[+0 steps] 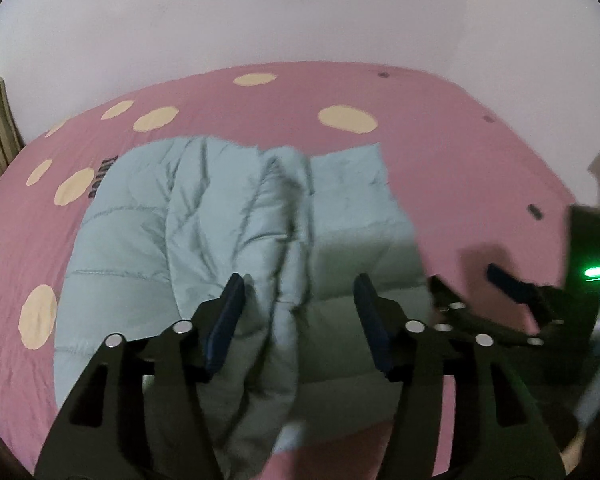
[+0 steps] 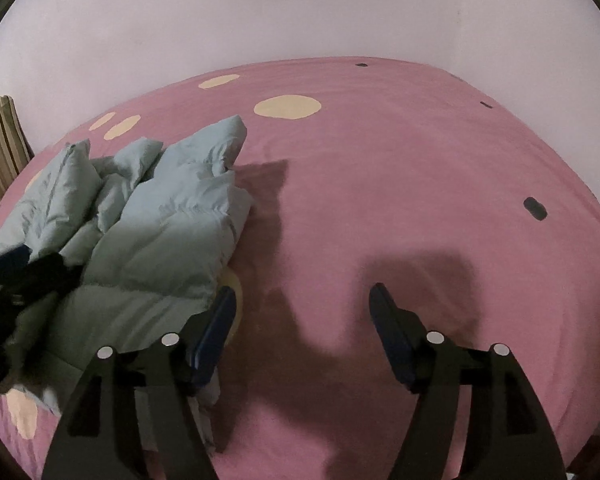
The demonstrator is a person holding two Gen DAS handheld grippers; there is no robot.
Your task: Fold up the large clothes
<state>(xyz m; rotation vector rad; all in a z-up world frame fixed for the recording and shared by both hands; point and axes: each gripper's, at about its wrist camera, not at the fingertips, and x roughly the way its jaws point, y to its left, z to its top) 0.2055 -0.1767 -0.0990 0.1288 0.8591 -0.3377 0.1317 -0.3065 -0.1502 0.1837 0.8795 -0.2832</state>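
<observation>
A pale green puffer jacket [image 1: 228, 224] lies on the pink bed, partly folded with a long ridge down its middle. My left gripper [image 1: 298, 292] is open and hovers just above the jacket's near part, one finger on each side of the ridge. In the right wrist view the jacket [image 2: 156, 216] lies bunched at the left. My right gripper [image 2: 302, 300] is open and empty over bare pink sheet, just right of the jacket's edge. The right gripper shows at the right of the left wrist view [image 1: 516, 292], and the left gripper at the left edge of the right wrist view [image 2: 16, 276].
The pink bed cover [image 2: 400, 168] has cream dots and small dark marks. A white wall stands behind the bed. A striped curtain [image 2: 0, 136] hangs at the far left. A dark object with a green light [image 1: 594, 270] stands off the bed's right edge.
</observation>
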